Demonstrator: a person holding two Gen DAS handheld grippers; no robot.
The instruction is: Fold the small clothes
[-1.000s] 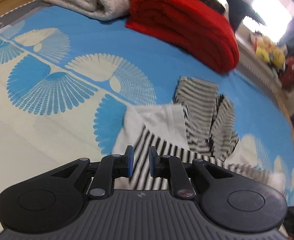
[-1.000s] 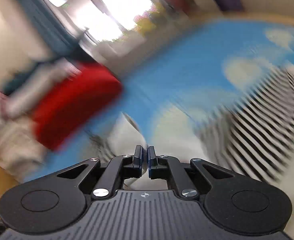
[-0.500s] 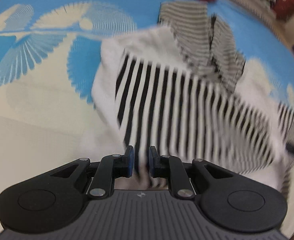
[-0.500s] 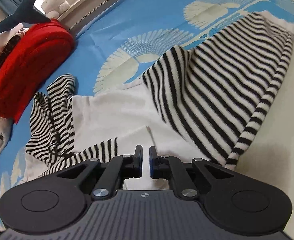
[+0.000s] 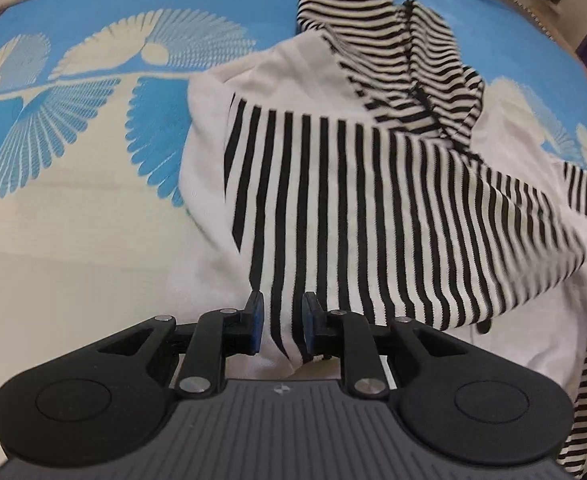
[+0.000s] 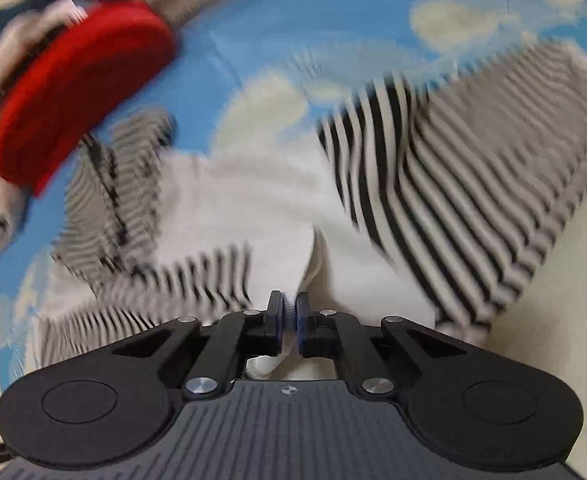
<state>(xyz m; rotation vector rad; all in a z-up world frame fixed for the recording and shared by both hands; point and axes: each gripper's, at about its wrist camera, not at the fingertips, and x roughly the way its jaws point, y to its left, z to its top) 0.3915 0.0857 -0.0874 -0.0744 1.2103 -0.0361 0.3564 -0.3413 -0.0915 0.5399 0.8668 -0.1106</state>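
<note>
striped garment (image 5: pixel 373 208): black-and-white, crumpled mid-bed on the blue fan-print bedspread (image 5: pixel 93 128). your left gripper (image 5: pixel 280 326): jaws opening, a striped corner between them, pads apart from it. your right gripper (image 6: pixel 289 322): pinched on its white fabric. red blanket (image 6: pixel 81 112): far edge

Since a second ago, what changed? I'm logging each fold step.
The left claw dropped closer over the striped garment, and its jaws are opening with a fabric edge between them. The right claw is shut on white cloth. The garment stays on the blue bedspread.
</note>
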